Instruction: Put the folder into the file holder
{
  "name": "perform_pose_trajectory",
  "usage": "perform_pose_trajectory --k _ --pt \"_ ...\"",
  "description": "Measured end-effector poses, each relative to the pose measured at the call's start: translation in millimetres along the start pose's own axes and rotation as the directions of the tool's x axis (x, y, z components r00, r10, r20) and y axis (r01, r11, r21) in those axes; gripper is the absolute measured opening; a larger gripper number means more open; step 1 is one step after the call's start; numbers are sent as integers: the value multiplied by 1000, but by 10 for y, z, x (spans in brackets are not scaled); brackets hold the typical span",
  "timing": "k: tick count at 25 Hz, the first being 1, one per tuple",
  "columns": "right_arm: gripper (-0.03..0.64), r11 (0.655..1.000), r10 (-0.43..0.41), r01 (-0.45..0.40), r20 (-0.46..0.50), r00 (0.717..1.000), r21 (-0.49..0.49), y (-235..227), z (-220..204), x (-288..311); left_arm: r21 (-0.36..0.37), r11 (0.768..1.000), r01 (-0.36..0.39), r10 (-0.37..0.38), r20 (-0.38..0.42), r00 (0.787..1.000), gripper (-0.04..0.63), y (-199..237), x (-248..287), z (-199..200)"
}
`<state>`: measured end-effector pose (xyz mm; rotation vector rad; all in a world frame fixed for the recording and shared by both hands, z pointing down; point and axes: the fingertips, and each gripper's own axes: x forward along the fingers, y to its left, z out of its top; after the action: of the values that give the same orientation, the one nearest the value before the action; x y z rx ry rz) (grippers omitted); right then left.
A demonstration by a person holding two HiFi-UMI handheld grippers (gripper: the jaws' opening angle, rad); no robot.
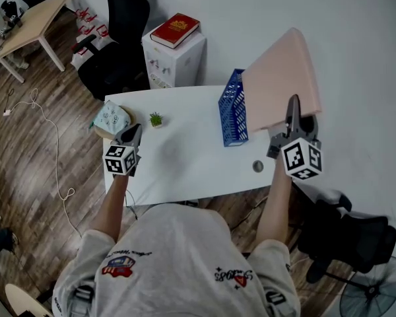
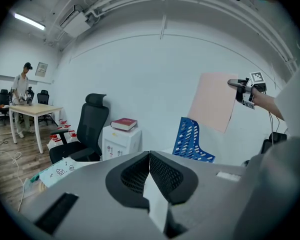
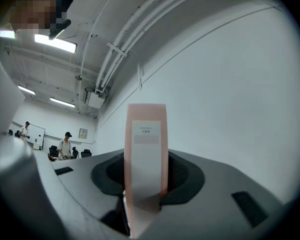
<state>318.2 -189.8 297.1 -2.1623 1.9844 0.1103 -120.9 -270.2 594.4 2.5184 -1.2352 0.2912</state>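
My right hand-held gripper (image 1: 293, 108) is pinching the pink folder (image 1: 280, 78) by its lower edge. In the right gripper view the folder stands upright between the two jaws, seen edge-on, with a pale label on its spine facing the camera. Both pads press on it.

I hold the folder up in the air over the far right corner of the table (image 1: 185, 160). It is tilted, and its broad face shows in the head view. It sits above and to the right of the blue holder (image 1: 232, 113) and does not touch it. The left gripper view shows the same thing, with a clear gap between the folder's lower corner and the top of the holder.

The holder stands upright on the table near its far right edge, with its slotted side towards me. A small round grommet (image 1: 258, 166) lies in the tabletop closer to me.

My left hand-held gripper (image 1: 134, 132) hovers over the table's left side, its jaws pressed together at the tips with nothing between them. Just beyond it is a small green plant (image 1: 156, 119), and a printed bag (image 1: 111, 119) lies at the table's left edge.

Behind the table is a white cabinet (image 1: 178, 63) with a red book (image 1: 175, 30) on top. A black chair (image 1: 122, 41) stands to its left.
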Motion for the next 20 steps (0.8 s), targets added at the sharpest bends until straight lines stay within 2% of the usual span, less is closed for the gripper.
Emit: perform_pose_trajectory --k 13,20 --pt "153 995 37 -42 -57 998 -87 138 -262 180 -14 999 -40 40 -17 999 6 58 -102 -61" --pt "153 994 45 -51 -73 996 -94 173 -393 246 -15 999 -52 52 -18 998 6 96 -142 -73"
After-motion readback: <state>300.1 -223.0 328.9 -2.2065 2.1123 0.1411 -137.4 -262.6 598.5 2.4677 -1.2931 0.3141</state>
